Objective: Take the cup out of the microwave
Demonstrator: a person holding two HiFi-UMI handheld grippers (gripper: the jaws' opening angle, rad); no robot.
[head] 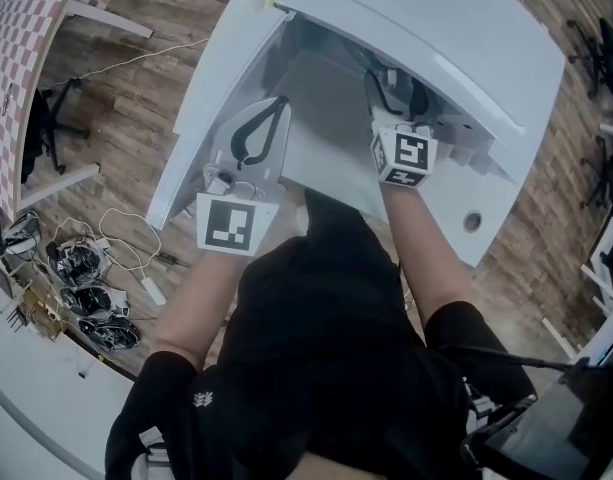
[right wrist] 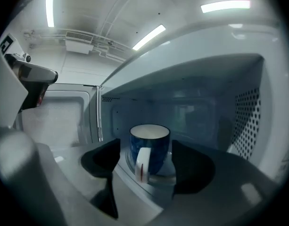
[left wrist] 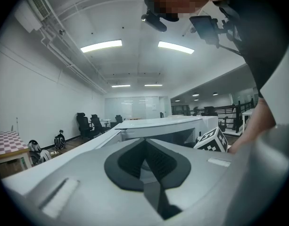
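Note:
The white microwave point(head: 456, 48) stands with its door point(head: 201, 118) swung open to the left. Inside, a dark blue cup point(right wrist: 151, 142) with a white handle facing me sits on the glass turntable. My right gripper point(right wrist: 145, 149) reaches into the cavity and is open, its dark pads on either side of the cup's near face without pressing on it. In the head view the right gripper point(head: 391, 83) goes under the microwave's top, which hides the cup. My left gripper point(head: 278, 105) hangs by the open door, its jaws together and empty; its own view shows the left gripper point(left wrist: 144, 142) pointing across the microwave point(left wrist: 163, 126).
A pink checkered board point(head: 21, 58) leans at the far left. Cables and several gadgets point(head: 81, 288) lie on a white surface at lower left. Wooden floor surrounds the microwave's table. Office chairs point(left wrist: 87, 124) stand far across the room.

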